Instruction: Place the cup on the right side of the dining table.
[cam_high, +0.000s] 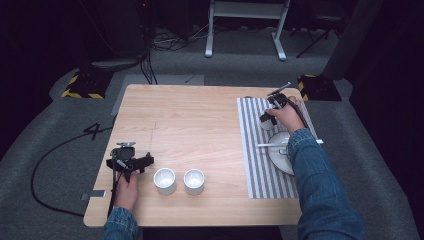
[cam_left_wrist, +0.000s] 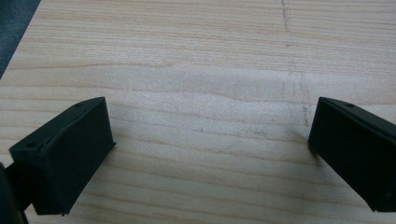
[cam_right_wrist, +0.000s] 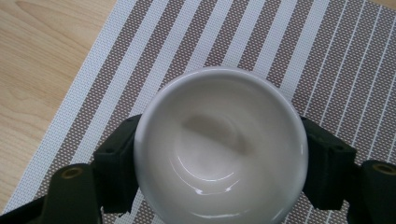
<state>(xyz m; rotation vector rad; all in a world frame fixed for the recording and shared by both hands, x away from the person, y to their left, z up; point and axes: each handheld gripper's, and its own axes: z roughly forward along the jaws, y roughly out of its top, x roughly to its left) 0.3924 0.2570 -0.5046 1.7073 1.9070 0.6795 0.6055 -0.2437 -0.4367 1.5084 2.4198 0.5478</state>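
Observation:
A white cup (cam_right_wrist: 219, 140) stands upright on the striped placemat (cam_right_wrist: 196, 37), and my right gripper (cam_right_wrist: 222, 161) is shut on it, one black pad pressing on each side of its wall. In the high view this right gripper (cam_high: 268, 119) and its cup (cam_high: 266, 125) sit at the far part of the mat (cam_high: 255, 170). My left gripper (cam_high: 131, 161) rests low at the table's near left; its jaws stand wide apart. In the left gripper view, bare wood lies between the jaws of the left gripper (cam_left_wrist: 210, 154).
Two more white cups (cam_high: 165, 180) (cam_high: 194, 181) stand side by side near the front edge of the wooden table (cam_high: 200, 120). On the mat, nearer the person, lies a white plate (cam_high: 280, 156) with a white utensil (cam_high: 270, 145) across it.

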